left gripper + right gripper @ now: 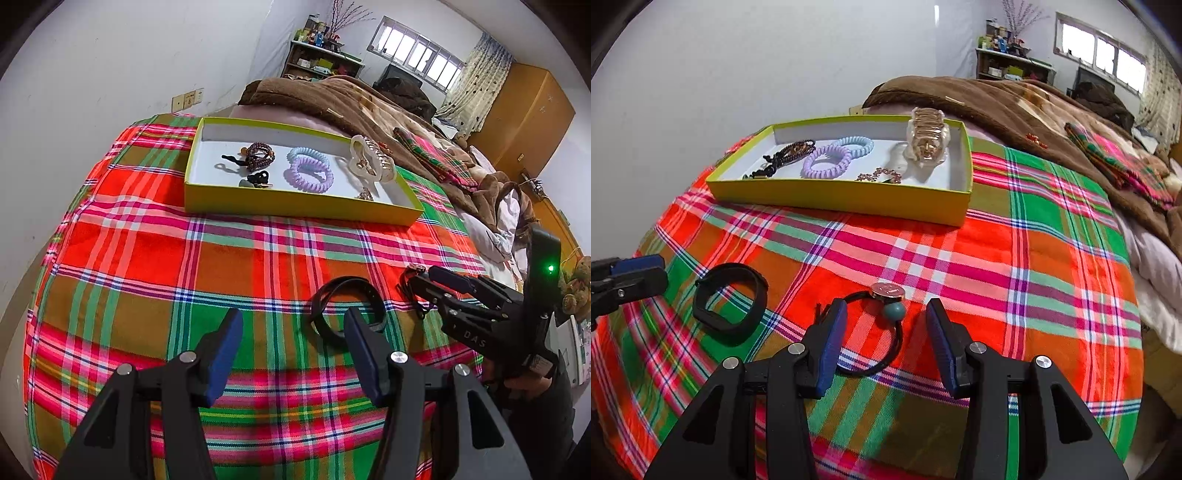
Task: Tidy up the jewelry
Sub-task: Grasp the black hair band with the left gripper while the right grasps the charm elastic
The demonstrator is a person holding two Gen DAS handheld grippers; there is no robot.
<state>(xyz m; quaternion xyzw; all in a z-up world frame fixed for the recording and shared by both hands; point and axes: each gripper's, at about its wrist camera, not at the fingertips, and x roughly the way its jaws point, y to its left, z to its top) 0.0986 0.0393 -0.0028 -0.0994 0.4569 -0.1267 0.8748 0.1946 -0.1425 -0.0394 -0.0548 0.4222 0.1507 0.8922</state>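
Two pieces of jewelry outside the tray, both flat on the plaid cloth [997,258] at the near end of the bed. Black band [729,304], a closed loop, to the left; black cord hair tie [882,339] with a round metal disc [887,290] and a teal bead [894,311] to the right, well apart from the band.

Right gripper [886,334] low over the hair tie, jaws apart, cord loop and bead between the blue pads [833,343], left pad over the cord at the loop's left side; actual contact cannot be told. Nothing clamped. Seen from the left wrist view, same gripper [424,286] at the right edge, tips down at the tie, held by a hand [524,380].

Left gripper [293,332] near the black band [345,310], jaws apart, nothing between the pads but cloth; right finger in front of the band's near right edge, band mostly outside the gap. Touching or not: cannot tell.

Farther off, yellow-green tray [295,206] with white floor, on the cloth. Inside: dark beaded bracelet [260,155] and small black pieces [255,179] at the left, lilac spiral tie [308,175] overlapping a pale blue spiral tie [308,153] in the middle, clear hair claw [371,158] leaning at the right wall, small beaded piece [879,175] near the front wall.

Beyond the tray, brown blanket [332,96] heaped on the bed; shelf [317,55], window [417,51] and wooden wardrobe [524,114] at the far end of the room.
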